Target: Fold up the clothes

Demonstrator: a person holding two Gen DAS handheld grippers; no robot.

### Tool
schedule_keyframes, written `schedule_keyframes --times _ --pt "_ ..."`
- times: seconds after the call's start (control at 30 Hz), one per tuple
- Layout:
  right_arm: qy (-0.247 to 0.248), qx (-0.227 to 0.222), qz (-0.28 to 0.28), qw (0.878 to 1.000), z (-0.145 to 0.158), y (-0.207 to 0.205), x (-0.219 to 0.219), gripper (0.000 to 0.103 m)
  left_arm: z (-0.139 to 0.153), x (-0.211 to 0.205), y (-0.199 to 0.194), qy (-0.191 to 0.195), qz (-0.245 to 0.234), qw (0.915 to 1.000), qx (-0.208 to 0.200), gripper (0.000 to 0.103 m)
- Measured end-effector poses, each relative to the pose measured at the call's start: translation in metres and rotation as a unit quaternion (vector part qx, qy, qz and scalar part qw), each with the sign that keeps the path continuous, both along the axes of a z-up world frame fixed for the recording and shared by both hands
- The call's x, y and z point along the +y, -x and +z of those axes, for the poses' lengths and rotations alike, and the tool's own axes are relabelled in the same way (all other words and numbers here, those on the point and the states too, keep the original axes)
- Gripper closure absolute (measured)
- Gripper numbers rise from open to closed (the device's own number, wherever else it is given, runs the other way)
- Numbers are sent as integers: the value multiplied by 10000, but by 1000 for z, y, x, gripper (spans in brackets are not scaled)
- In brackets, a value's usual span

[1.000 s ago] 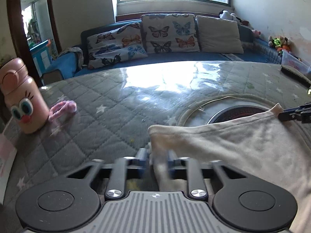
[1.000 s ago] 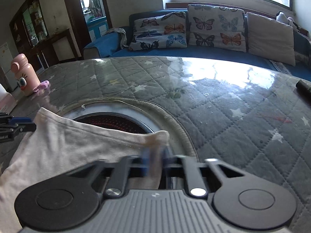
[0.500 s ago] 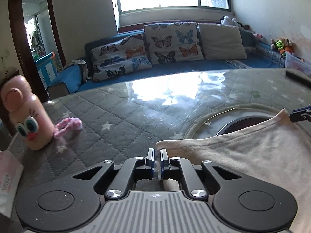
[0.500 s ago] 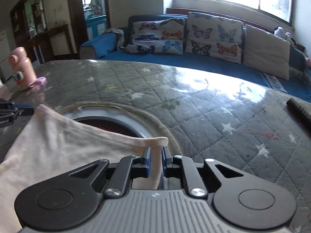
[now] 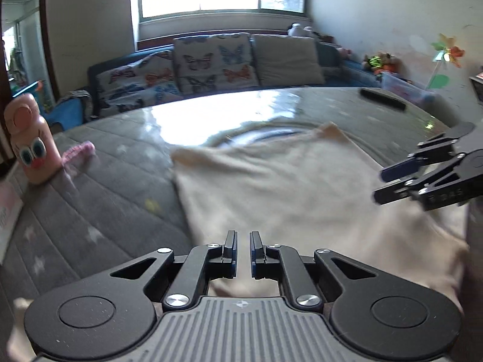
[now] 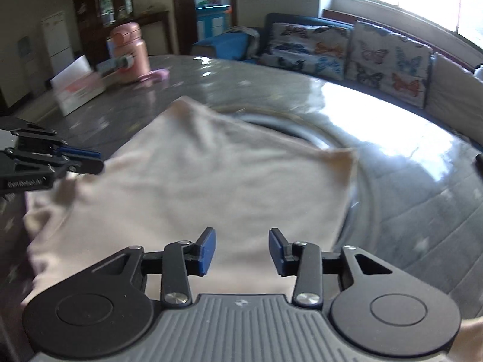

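A cream garment [image 5: 280, 190] lies spread flat on the grey quilted table, its far edge over a round inset ring; it also shows in the right wrist view [image 6: 211, 181]. My left gripper [image 5: 242, 249] hovers above its near edge, jaws slightly apart and empty. My right gripper [image 6: 241, 249] is open and empty above the garment's near part. The right gripper also shows at the right of the left wrist view [image 5: 392, 184]. The left gripper shows at the left of the right wrist view [image 6: 87, 160].
A pink cartoon bottle [image 5: 30, 141] and a pink cloth scrap [image 5: 78, 154] stand at the table's left. A box [image 6: 78, 87] sits near them. A black remote [image 5: 382, 98] lies at the far right. A sofa with butterfly cushions [image 5: 211, 63] is behind the table.
Both grippers have let go of the garment's corners, opened and pulled back and up. The garment now lies flat on the table.
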State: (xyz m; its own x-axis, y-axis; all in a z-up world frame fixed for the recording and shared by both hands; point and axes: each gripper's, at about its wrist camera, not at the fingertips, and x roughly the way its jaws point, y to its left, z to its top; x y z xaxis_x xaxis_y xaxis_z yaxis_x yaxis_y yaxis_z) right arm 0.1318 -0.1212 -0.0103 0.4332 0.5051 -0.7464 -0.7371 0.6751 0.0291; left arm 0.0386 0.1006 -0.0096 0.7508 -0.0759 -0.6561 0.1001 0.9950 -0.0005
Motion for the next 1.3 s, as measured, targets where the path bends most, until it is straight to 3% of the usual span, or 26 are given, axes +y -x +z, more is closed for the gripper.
schedule_keyframes --times 0.17,0.33,0.43,0.57,0.8,0.9,0.97,1.0,1.13,1.3 --pt "-15 -69 161 9998 -8 32 5 55 -14 1 17 125 101 9999 36 95" --pt "52 -124 140 9998 -12 40 8 53 -10 12 21 573 407 9974 -136 94" --pt "26 -104 71 9999 -11 39 5 52 -5 12 16 554 467 9969 -298 94" --pt "48 -94 20 9999 -14 37 5 48 -16 20 0 441 822 9956 -111 94" --pt "25 -78 5 10000 -15 37 3 47 -2 38 19 492 1068 9926 -299 93" --pt "17 -100 3 9999 -14 38 3 47 8 58 37 470 1462 9874 -380 84" --pt "-30 -113 62 9999 -12 41 5 47 12 73 51 320 1776 9827 -406 68" --pt "-44 -123 98 9999 -10 43 6 47 13 80 60 256 1928 9800 -411 66" --pt "-126 -172 472 9987 -1 59 23 47 14 111 91 103 2565 9657 -384 51" --pt "-167 -224 1072 9938 5 83 59 47 5 140 120 145 3138 9491 -248 48"
